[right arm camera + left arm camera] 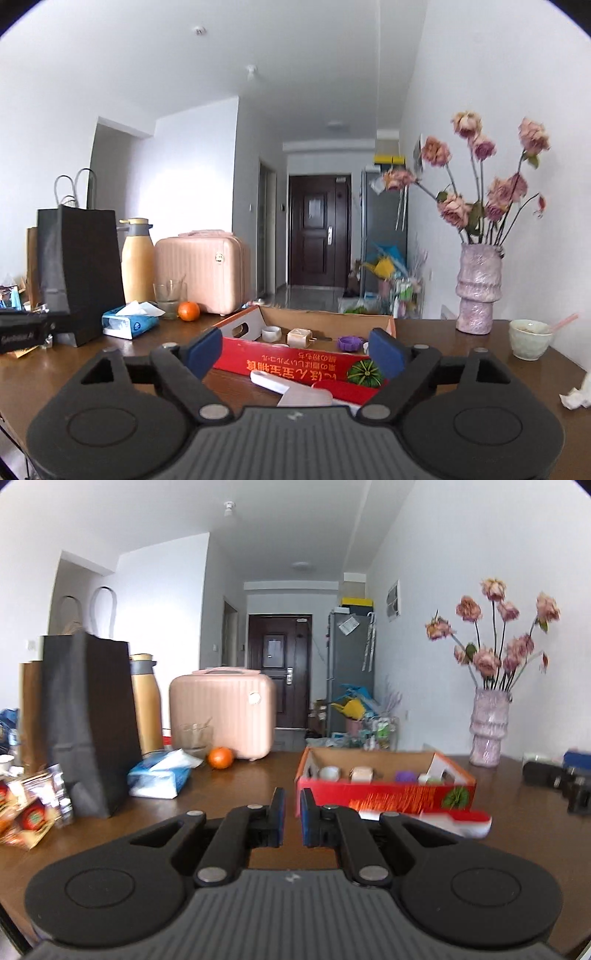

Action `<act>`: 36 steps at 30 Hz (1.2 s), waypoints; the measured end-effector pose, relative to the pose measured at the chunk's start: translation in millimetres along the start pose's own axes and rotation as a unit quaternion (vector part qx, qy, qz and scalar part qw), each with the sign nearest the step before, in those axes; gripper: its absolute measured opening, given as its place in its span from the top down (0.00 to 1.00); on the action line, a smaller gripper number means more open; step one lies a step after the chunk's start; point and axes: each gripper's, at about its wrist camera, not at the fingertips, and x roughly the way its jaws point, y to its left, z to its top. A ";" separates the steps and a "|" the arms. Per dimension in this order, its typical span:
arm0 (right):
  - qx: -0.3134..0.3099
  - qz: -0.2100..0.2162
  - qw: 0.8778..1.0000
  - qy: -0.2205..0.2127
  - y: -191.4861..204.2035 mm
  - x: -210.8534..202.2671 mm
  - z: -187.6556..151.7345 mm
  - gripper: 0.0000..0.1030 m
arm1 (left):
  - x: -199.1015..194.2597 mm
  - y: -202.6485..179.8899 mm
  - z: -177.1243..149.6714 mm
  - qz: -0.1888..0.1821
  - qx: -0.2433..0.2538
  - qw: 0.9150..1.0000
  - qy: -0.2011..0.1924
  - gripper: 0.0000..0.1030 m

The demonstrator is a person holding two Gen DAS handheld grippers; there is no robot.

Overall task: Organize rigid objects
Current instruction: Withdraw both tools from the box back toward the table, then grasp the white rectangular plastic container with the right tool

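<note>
A red cardboard box (384, 794) (295, 363) stands open on the brown table and holds a tape roll (271, 333), a beige cube (299, 336) and a purple piece (350, 343). A red and white flat object (458, 821) (291, 387) lies in front of the box. My left gripper (291, 818) is shut and empty, left of the box's near corner. My right gripper (295, 354) is open and empty, its jaws wide apart before the box, above the flat object.
On the left stand a black paper bag (88, 720), a yellow flask (146, 701), a pink case (225, 712), a glass (194, 738), an orange (220, 757) and a tissue pack (162, 775). A pink vase (476, 291) and a bowl (530, 338) stand on the right.
</note>
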 end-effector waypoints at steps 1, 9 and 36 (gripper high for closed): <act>0.006 0.000 1.000 0.000 1.5 -6.7 -5.3 0.13 | -8.7 -0.1 -9.3 -0.001 0.004 1.000 0.004 0.92; 0.017 0.005 0.999 0.041 12.2 -48.5 -55.1 0.13 | -42.0 -8.3 -57.6 -0.041 0.041 0.997 0.053 0.62; 0.015 -0.015 0.977 0.210 -5.9 126.8 -72.7 0.13 | 113.8 -34.1 -42.3 -0.087 0.019 0.983 0.161 0.01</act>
